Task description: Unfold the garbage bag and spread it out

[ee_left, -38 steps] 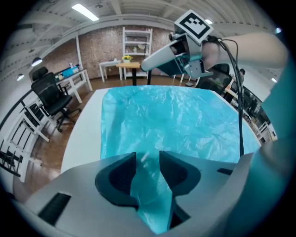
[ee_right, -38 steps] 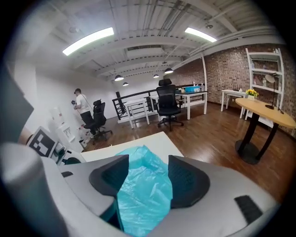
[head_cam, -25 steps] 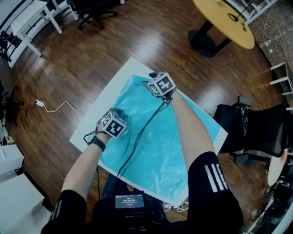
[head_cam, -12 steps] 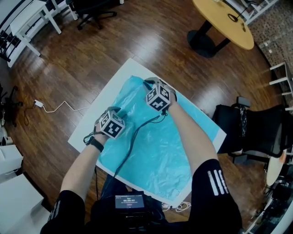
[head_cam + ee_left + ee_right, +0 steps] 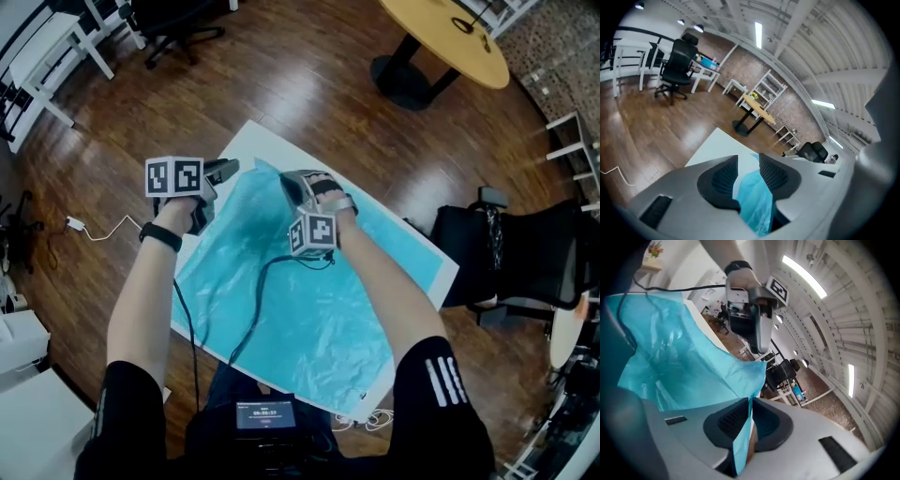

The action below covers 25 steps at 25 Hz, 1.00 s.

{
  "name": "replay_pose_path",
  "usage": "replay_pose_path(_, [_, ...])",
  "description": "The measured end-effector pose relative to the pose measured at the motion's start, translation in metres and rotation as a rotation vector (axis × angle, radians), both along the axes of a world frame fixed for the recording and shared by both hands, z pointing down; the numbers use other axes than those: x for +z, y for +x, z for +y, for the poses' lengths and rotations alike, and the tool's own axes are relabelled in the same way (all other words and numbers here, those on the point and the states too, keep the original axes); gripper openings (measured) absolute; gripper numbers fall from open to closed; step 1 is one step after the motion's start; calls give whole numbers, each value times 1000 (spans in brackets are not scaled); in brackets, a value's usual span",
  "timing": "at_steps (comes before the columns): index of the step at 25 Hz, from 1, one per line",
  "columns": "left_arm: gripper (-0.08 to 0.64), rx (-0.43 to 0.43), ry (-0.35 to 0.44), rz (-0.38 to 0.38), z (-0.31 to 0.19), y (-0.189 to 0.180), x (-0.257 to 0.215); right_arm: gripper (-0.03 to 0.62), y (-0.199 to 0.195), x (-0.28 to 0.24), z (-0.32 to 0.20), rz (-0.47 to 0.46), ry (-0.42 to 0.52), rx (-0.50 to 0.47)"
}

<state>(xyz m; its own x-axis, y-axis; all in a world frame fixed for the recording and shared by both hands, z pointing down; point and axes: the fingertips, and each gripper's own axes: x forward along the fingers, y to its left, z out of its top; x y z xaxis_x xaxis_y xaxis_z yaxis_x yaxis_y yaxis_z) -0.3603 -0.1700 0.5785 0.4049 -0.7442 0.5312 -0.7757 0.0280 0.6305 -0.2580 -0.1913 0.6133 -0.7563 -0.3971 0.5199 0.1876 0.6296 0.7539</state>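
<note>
A light blue garbage bag (image 5: 309,309) lies spread over a white table (image 5: 251,141). My right gripper (image 5: 294,184) is near the bag's far edge, shut on a thin fold of the garbage bag (image 5: 679,348) that runs up between its pads; in the right gripper view that gripper (image 5: 750,406) holds the film lifted. My left gripper (image 5: 229,169) hangs over the bag's far left corner. In the left gripper view the left gripper (image 5: 748,162) has bag film (image 5: 754,201) between its jaws, which have just been closing; the pads still stand apart, with white table (image 5: 712,145) showing in the gap.
Wooden floor surrounds the table. A round yellow table (image 5: 445,37) stands at the far right, a black chair (image 5: 487,253) at the right, an office chair (image 5: 169,19) and white benches (image 5: 56,47) at the far left. A white cable (image 5: 103,225) lies on the floor.
My left gripper has left the bag's near left part, risen and swung to its far left corner, rolling over. The right gripper rolled, drew a little nearer and closed on the bag's edge.
</note>
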Motion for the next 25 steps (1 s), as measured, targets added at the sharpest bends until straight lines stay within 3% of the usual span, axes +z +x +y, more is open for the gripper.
replay_pose_path(4, [163, 75, -56, 113, -13, 15, 11, 46, 2, -4, 10, 15, 109, -64])
replay_pose_path(11, [164, 79, -46, 278, -22, 30, 6, 46, 2, -4, 12, 15, 126, -81])
replay_pose_path(25, [140, 136, -69, 225, -34, 40, 12, 46, 0, 4, 12, 36, 143, -108])
